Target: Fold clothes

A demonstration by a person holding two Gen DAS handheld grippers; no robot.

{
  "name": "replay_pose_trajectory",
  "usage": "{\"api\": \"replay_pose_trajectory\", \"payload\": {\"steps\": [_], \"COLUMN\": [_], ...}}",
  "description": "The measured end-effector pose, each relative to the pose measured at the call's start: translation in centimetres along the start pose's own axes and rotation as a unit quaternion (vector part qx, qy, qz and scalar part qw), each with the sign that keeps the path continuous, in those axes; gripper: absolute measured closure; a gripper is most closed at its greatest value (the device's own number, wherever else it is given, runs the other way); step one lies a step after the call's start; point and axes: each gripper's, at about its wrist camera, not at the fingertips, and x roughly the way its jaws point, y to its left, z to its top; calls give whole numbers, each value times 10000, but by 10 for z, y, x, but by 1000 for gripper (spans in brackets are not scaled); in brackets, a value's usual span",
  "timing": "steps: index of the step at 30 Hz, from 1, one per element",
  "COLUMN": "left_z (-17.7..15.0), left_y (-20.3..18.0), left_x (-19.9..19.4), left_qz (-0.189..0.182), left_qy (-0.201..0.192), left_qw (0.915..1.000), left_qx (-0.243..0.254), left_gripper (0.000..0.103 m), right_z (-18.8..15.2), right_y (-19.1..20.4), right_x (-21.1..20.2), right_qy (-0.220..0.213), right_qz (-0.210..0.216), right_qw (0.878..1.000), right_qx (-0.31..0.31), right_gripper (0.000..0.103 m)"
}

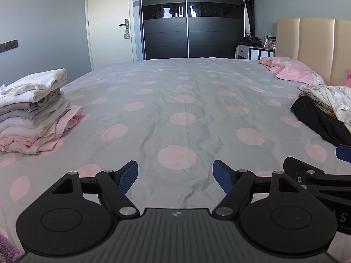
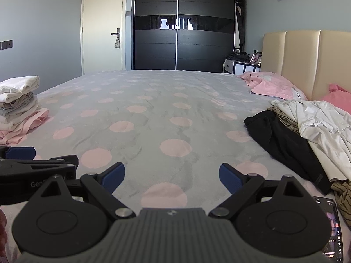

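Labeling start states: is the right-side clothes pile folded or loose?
Loose. The pile lies crumpled, with a black garment and a white one sprawled over each other. The left stack is folded in layers.

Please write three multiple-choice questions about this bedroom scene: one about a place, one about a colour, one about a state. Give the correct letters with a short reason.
1. Where is the folded stack?
A. on the bed's left side
B. on the nightstand
C. against the headboard

2. What colour is the garment nearest the bed's middle in the unfolded pile?
A. red
B. black
C. yellow

3. How are both grippers?
A. shut on cloth
B. open and empty
C. holding a phone

Answers: 1 A, the folded stack lies at the left on the bed. 2 B, the black garment edges the unfolded pile. 3 B, the left gripper and right gripper have spread fingers, nothing between.
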Motion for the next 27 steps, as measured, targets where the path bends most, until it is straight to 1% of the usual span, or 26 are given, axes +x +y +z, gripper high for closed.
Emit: {"api": "replay_pose_trajectory", "payload": {"steps": [14,27], "left_z": [2,1], "left_y": [3,3], "left_x": [-2,-3], "left_qz": [-27,-4], "left_qy": [-16,43], "left_qw": [10000,10000], "left_qx": [-70,-42], "left_gripper": [29,29], "right_z": [0,1], "right_y": [-1,-1], "right_x": [-3,-1], "right_qy": [-54,-18], "right_qz": [62,87], "right_qw": [9999,10000], "right_qx": [86,29], "right_gripper": [9,9]}}
